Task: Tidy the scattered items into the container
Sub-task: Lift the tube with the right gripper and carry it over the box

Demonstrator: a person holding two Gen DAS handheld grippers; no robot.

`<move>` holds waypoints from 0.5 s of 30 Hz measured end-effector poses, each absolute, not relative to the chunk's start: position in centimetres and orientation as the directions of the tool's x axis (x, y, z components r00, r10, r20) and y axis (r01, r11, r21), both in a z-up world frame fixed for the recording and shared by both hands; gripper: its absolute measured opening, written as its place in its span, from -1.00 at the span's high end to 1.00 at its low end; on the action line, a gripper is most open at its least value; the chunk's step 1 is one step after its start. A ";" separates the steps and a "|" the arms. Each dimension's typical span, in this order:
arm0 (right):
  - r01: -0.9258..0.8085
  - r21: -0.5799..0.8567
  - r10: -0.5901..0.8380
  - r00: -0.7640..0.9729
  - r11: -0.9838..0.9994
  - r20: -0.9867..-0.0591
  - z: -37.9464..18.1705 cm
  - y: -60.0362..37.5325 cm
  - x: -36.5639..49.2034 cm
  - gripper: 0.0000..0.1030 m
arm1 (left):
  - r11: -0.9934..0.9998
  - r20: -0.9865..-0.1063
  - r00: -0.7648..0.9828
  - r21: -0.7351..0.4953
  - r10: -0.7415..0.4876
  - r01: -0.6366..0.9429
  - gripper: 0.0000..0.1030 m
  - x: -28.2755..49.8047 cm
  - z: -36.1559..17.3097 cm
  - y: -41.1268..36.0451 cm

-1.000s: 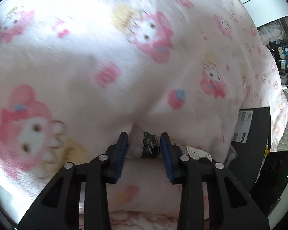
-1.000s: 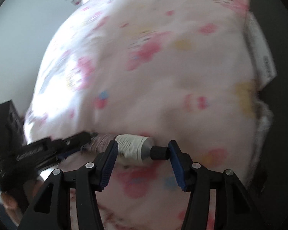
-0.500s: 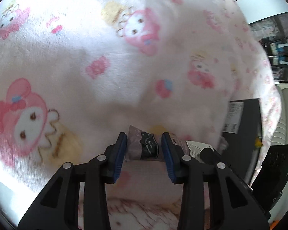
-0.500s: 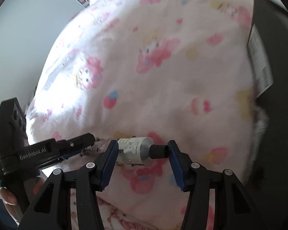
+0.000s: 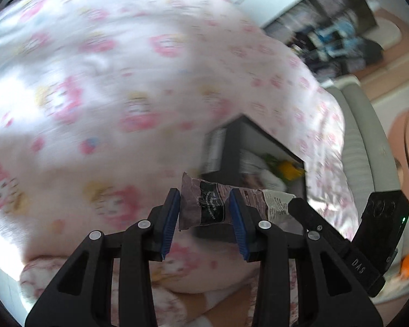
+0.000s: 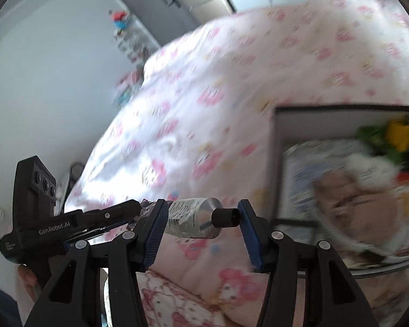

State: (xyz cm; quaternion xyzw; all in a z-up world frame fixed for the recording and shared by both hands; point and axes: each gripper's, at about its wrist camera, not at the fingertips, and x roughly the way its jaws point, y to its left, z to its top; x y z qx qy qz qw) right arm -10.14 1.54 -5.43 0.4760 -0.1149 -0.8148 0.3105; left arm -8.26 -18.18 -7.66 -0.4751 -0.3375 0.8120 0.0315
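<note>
Item: one squeezed cream tube (image 5: 218, 204), held lengthwise between two hand-held grippers above a pink cartoon-print blanket (image 5: 109, 87). Left gripper (image 5: 204, 214): jaws narrow, clamped across the flat crimped tail of the tube, pads pressing both faces of the dark printed label. Right gripper (image 6: 201, 218): jaws set wider, one pad against the tube's pale body, the other against the tip of the black screw cap (image 6: 225, 217), so the tube's front half spans the gap from pad to pad. Tube lies roughly level and clear of the bedding, bridging the two sets of fingers. Container: a dark open box (image 6: 279, 163) resting on the blanket, beyond and to the right of the right gripper's fingers; in the left view it sits just past the tube's cap end. Contents already inside: a yellow-and-green object (image 6: 398, 133), a white fluffy piece and some printed packets, blurred. Step in hand, as judged: the carry, tube lifted and not yet over the opening. Next move calls for both grippers travelling together toward the box, keeping the tube level, then both releasing over the opening.
</note>
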 end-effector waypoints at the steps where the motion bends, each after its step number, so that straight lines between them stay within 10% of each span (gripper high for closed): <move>1: 0.388 0.481 -0.611 -0.377 -0.787 -0.696 -4.7 3.3 -10.4 0.05 | -0.777 -0.743 -0.544 -0.582 0.389 0.239 0.29 -9.2 -7.4 -16.8; 15: 0.277 0.367 -0.456 -0.433 -0.888 -0.777 -8.5 15.9 -17.7 0.05 | -0.839 -0.799 -0.422 -0.525 0.428 0.143 0.28 -19.7 -12.0 -3.7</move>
